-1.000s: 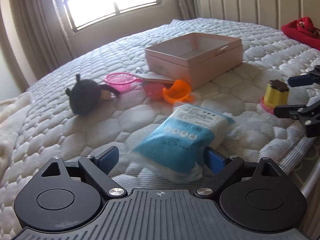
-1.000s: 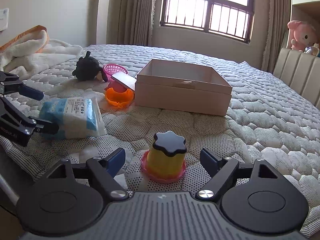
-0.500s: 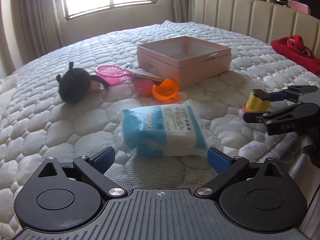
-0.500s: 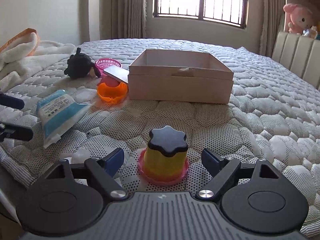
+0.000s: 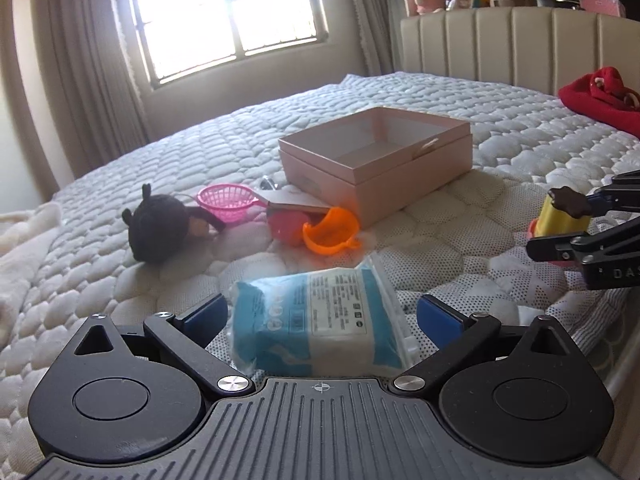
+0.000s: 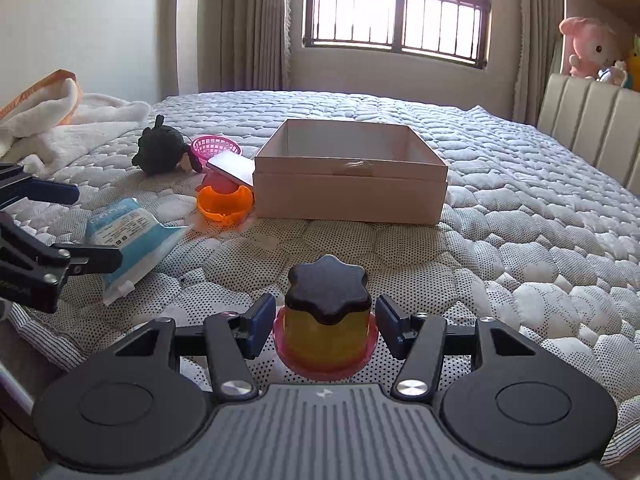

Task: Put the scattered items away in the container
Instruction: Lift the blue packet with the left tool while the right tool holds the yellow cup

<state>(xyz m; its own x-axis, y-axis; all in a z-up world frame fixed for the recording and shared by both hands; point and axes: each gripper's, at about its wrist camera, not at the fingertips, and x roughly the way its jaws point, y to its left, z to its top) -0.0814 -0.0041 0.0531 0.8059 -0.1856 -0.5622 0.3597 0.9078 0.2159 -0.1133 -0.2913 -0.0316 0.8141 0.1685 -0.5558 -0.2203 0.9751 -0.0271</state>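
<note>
A blue and white packet (image 5: 316,332) lies on the quilted bed between the fingers of my left gripper (image 5: 322,316). Its jaws are opening wide and the pads stand clear of the packet. A yellow toy with a dark star-shaped lid and pink base (image 6: 326,320) stands upright between the fingers of my right gripper (image 6: 326,322). Those jaws are closing, with a thin gap left on each side. The open pink box (image 6: 348,196) sits mid-bed beyond both. A black plush (image 5: 160,228), pink basket (image 5: 228,204) and orange cup (image 5: 328,232) lie left of the box.
A flat card (image 5: 296,202) rests on a pink ball (image 5: 284,224) against the box. A red cloth (image 5: 600,96) lies by the padded headboard (image 5: 500,48). A white blanket (image 6: 60,124) is heaped at the bed's left. The mattress edge runs just under both grippers.
My right gripper's fingers have drawn in close to the yellow toy. My left gripper has shifted so the packet sits squarely between its fingers, which have spread a little wider.
</note>
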